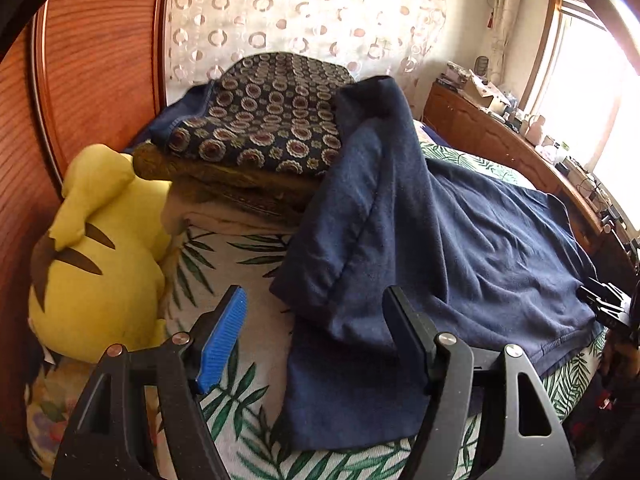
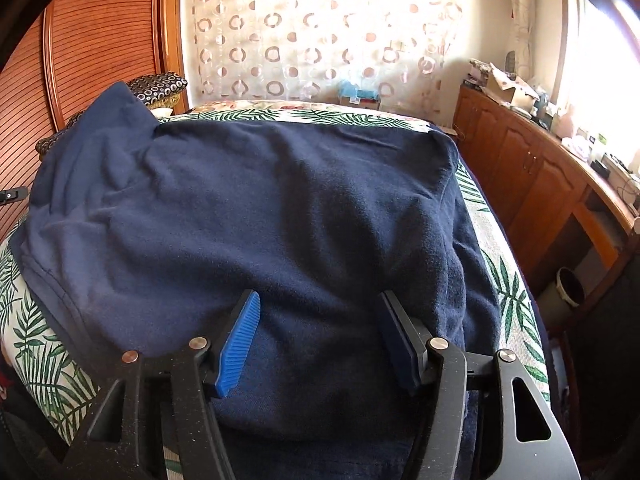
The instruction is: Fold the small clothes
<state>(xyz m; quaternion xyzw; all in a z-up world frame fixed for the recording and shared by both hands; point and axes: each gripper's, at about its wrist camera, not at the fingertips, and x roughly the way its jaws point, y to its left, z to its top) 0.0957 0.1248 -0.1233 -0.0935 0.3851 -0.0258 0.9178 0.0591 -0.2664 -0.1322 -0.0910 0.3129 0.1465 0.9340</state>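
Left wrist view: navy garment [image 1: 460,240] spread, unfolded.
Left gripper [image 1: 316,320] and right gripper [image 2: 320,332] both spread, empty; next likely needs an edge pinch.

the bed's left side is blocked by a yellow plush toy [image 1: 96,256] and stacked pillows [image 1: 264,120]; the right is hemmed by a wooden cabinet [image 2: 532,184].

The garment [image 2: 280,216] lies spread on the bed [image 2: 504,292], one sleeve [image 1: 360,208] draped up over the pillow stack [image 1: 272,120] at the bed's head. A plush toy [image 1: 100,256] sits on the bed left of that stack. A cabinet [image 2: 528,176] runs along the bed's right side, and a curtain [image 2: 312,32] hangs behind the bed.
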